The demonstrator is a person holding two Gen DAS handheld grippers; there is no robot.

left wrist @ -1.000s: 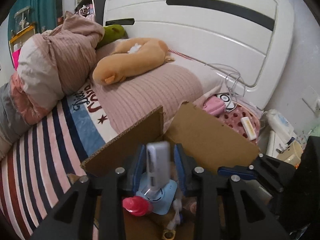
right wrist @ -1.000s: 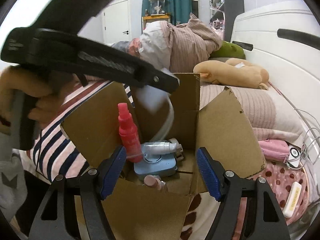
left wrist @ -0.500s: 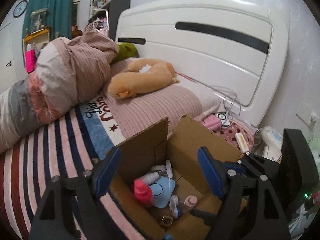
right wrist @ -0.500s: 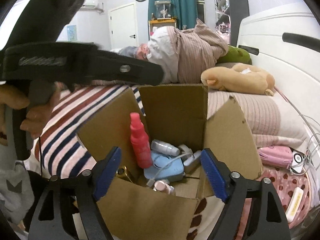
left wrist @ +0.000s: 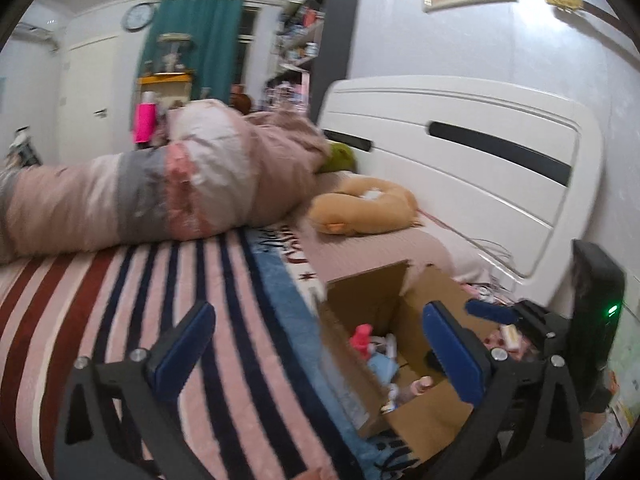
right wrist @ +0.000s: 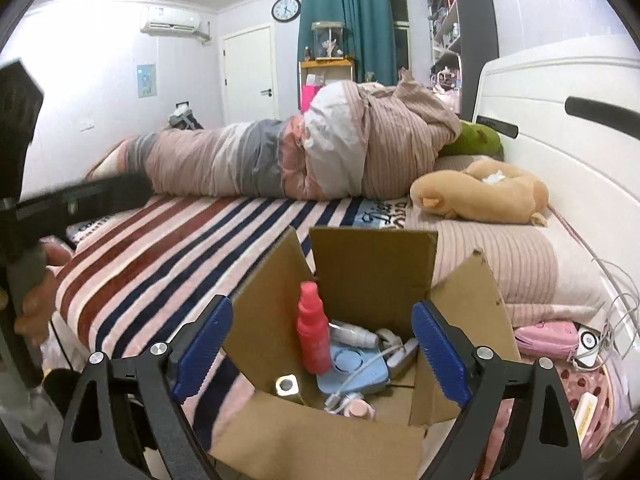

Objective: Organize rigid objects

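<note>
The cardboard box [right wrist: 372, 276] stands open at the near edge of the bed [right wrist: 168, 248], flaps up. Inside it: a red spray bottle [right wrist: 314, 330] upright against the left wall, a light blue flat device [right wrist: 352, 368] on the floor of the box, a white tube [right wrist: 354, 334] lying behind it, a white cable [right wrist: 360, 376] across it, a small pink-capped item [right wrist: 358, 410] and a square metallic piece [right wrist: 287, 386] at the front.

The right gripper [right wrist: 322, 354] hovers above the box, fingers spread wide, holding nothing. The left gripper [left wrist: 320, 354] sits over the striped blanket [left wrist: 120, 300] to the left of the box, fingers likewise spread and empty.

Judgement: collection into the box appears largely done. Possibly outstanding are a pink case [right wrist: 546, 338] and a white bar-shaped item [right wrist: 586, 408] lying outside the box to its right; whether they belong to the task cannot be told.
</note>
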